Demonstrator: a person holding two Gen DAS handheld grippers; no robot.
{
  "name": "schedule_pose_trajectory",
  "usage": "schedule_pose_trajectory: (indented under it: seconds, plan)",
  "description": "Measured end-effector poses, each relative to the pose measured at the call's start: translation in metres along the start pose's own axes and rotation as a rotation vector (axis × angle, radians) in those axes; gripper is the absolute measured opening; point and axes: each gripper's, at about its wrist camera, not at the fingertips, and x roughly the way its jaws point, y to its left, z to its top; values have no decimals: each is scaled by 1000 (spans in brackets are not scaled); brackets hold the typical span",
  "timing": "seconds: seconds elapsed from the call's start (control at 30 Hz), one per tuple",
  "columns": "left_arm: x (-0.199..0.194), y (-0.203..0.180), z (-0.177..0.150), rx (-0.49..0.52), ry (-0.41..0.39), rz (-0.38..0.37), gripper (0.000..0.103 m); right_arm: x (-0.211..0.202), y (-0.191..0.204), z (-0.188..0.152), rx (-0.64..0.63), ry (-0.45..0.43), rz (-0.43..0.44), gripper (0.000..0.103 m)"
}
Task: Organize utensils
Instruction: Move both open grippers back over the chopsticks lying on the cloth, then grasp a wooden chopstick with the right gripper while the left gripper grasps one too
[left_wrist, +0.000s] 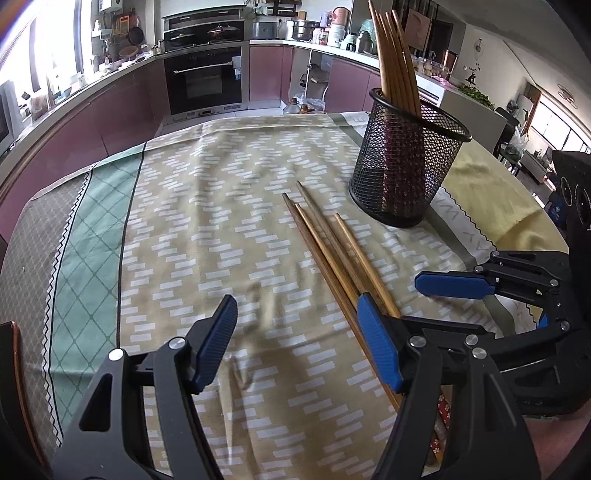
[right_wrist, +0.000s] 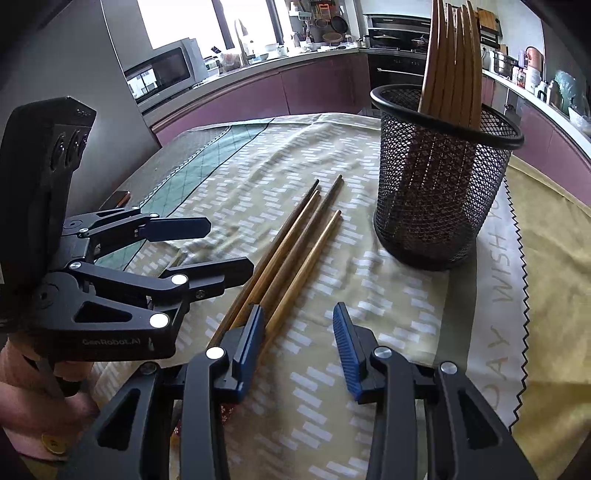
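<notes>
Several loose wooden chopsticks (left_wrist: 325, 251) (right_wrist: 295, 254) lie side by side on the patterned tablecloth (left_wrist: 207, 229). To their right stands a black mesh cup (left_wrist: 406, 166) (right_wrist: 439, 184) holding several upright chopsticks (left_wrist: 395, 62) (right_wrist: 454, 59). My left gripper (left_wrist: 297, 332) (right_wrist: 207, 247) is open over bare cloth, its right finger lying across the loose chopsticks' near ends. My right gripper (right_wrist: 299, 339) (left_wrist: 417, 302) is open low over the cloth. The outermost chopstick runs just inside its left finger, and no pad presses on it.
A yellow cloth (right_wrist: 554, 258) with a zigzag edge covers the table's right side. A person's hand (right_wrist: 37, 406) holds the left gripper. Kitchen counters and an oven (left_wrist: 203, 81) stand beyond the table's far edge.
</notes>
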Motion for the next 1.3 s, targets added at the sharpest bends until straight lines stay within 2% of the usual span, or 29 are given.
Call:
schedule_pose_trajectory:
  seconds: [0.47,0.73,0.97,1.07,1.13,1.3]
  plan:
    - [7,-3,1,17,23,10,66,0,-3,1,-5,11,-20,26]
    - [5,-4,1,29,26,-7,49,-1,-9,0,-1,11,-29,24]
    - [15,-7,9,43,38,12,46,5,-7,7,0,7,-46,24]
    - [18,-5,14,33,38,24,39,7,-6,8,0,3,-51,20]
    - [20,-4,18,17,38,32,28,7,-8,9,11,2,-54,16]
    - [21,-1,20,-18,39,13,12,5,-14,8,57,-3,-25,10]
